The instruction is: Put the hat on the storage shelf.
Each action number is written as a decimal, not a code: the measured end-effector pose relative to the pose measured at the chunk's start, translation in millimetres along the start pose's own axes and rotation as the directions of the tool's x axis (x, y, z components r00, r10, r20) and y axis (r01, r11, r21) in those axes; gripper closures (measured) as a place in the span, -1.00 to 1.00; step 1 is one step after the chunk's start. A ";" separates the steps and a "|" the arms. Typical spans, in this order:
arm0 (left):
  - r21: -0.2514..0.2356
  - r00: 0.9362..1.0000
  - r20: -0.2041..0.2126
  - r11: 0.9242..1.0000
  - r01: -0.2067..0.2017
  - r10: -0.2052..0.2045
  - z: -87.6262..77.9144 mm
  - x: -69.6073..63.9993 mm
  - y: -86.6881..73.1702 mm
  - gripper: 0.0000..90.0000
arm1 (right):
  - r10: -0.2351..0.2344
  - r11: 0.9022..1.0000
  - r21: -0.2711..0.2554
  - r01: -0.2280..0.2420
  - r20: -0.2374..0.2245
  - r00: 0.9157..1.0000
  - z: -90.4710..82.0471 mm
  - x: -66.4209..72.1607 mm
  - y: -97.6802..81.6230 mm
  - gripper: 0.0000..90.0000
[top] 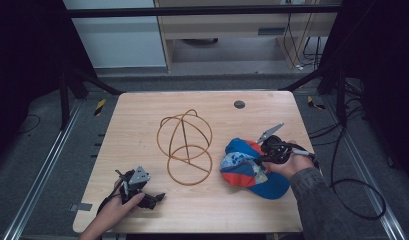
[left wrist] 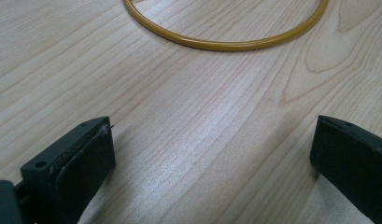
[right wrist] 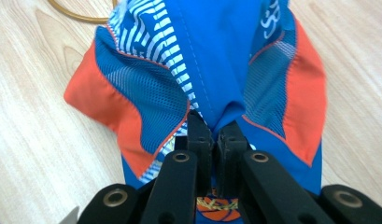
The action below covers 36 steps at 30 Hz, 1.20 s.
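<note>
my right gripper (right wrist: 215,140) is pinched tight on a fold of the blue and orange cap (right wrist: 216,60), which bunches up just past my fingers, maybe so i can lift it onto the wire stand (top: 185,145). my left gripper (left wrist: 212,154) is wide open and holds nothing, resting on the table (left wrist: 188,116) with the stand's yellow ring (left wrist: 226,44) just ahead. there are pale letters on the cap, too blurry to read.

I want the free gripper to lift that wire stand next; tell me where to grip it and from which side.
Grip the flat bottom ring of the golden wire hat stand on its near arc, coming in low from the left gripper side. That thin ring faces the open jaws directly, unobstructed, likely fitting between them.
</note>
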<state>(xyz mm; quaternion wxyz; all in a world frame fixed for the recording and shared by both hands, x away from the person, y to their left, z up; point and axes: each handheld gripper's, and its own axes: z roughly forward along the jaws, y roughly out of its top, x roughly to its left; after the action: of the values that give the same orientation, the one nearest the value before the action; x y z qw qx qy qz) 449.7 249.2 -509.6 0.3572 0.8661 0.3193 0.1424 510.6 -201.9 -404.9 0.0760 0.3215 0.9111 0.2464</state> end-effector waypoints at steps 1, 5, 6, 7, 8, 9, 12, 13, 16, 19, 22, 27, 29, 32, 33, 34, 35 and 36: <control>0.000 1.000 0.000 1.000 0.000 0.000 0.0 0.0 0.0 -1.00 | 0.000 1.000 0.000 0.000 0.000 1.000 0.0 0.0 0.0 0.93; 0.000 1.000 0.000 1.000 0.000 0.000 0.0 0.0 0.0 -1.00 | 0.013 0.999 -0.047 -0.013 0.002 1.000 -22.5 -0.1 7.0 0.94; 0.000 1.000 0.000 1.000 0.000 0.000 0.0 0.0 0.0 -1.00 | 0.011 0.998 -0.059 -0.011 0.002 1.000 -28.2 0.1 9.3 0.94; 0.000 1.000 0.000 1.000 0.000 0.000 0.0 0.0 0.0 -1.00 | 0.012 0.997 -0.071 -0.012 0.005 1.000 -33.9 0.5 11.9 0.94; 0.000 1.000 0.000 1.000 0.000 0.000 0.0 0.0 0.0 -1.00 | 0.016 0.996 -0.082 -0.015 0.005 1.000 -40.0 1.1 14.9 0.94; 0.000 1.000 0.000 1.000 0.000 0.000 0.0 0.0 0.0 -1.00 | 0.015 0.995 -0.097 -0.014 0.007 1.000 -46.2 1.5 18.1 0.94; 0.001 1.000 0.000 1.000 -0.001 0.001 0.0 0.1 0.0 -1.00 | 0.010 0.991 -0.133 -0.009 0.011 1.000 -59.2 3.2 25.5 0.94; -0.003 1.000 0.000 1.000 0.003 -0.003 0.2 -0.2 0.0 -1.00 | 0.010 0.989 -0.149 -0.008 0.012 1.000 -66.0 4.4 29.6 0.94; -0.003 1.000 -0.001 1.000 -0.001 0.001 0.2 0.1 0.1 -1.00 | -0.011 0.982 -0.187 0.018 0.043 0.999 -91.0 7.2 47.5 0.94; -0.003 1.000 -0.001 1.000 0.000 0.000 0.1 0.1 0.1 -1.00 | -0.020 0.979 -0.201 0.030 0.052 0.998 -102.0 7.2 57.0 0.94; -0.001 1.000 0.000 1.000 -0.001 0.001 0.0 0.2 0.2 -1.00 | -0.053 0.974 -0.217 0.069 0.082 0.995 -121.9 9.3 77.8 0.94; 0.000 1.000 0.000 1.000 0.000 0.000 -0.1 0.1 0.2 -1.00 | -0.081 0.962 -0.250 0.105 0.107 0.991 -146.0 13.5 101.8 0.94; 0.001 1.000 0.000 1.000 -0.001 0.001 -0.1 0.1 0.2 -1.00 | -0.092 0.959 -0.257 0.120 0.117 0.989 -154.3 15.8 110.8 0.94; 0.000 1.000 0.000 1.000 0.000 0.000 -0.1 0.1 0.2 -1.00 | -0.110 0.951 -0.276 0.139 0.119 0.987 -162.9 21.1 125.4 0.94; 0.000 1.000 0.000 1.000 0.000 0.000 -0.1 0.1 0.2 -1.00 | -0.115 0.948 -0.283 0.145 0.120 0.986 -164.5 23.3 130.8 0.94; 0.000 1.000 0.001 1.000 0.001 -0.001 0.0 0.1 0.2 -1.00 | -0.125 0.946 -0.286 0.154 0.117 0.985 -165.4 25.9 136.4 0.94; 0.000 1.000 0.001 1.000 0.000 0.000 -0.1 0.1 0.2 -1.00 | -0.133 0.943 -0.290 0.161 0.115 0.984 -165.3 27.9 140.7 0.94; 0.001 1.000 0.001 1.000 0.000 0.000 -0.1 0.1 0.2 -1.00 | -0.146 0.940 -0.294 0.172 0.109 0.983 -164.7 31.0 148.1 0.94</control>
<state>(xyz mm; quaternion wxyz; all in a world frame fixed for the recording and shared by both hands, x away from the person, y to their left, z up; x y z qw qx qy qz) 449.9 249.2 -509.4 0.3572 0.8662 0.3194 0.1420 518.7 -148.9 -187.7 0.1829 0.2417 0.8816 0.3617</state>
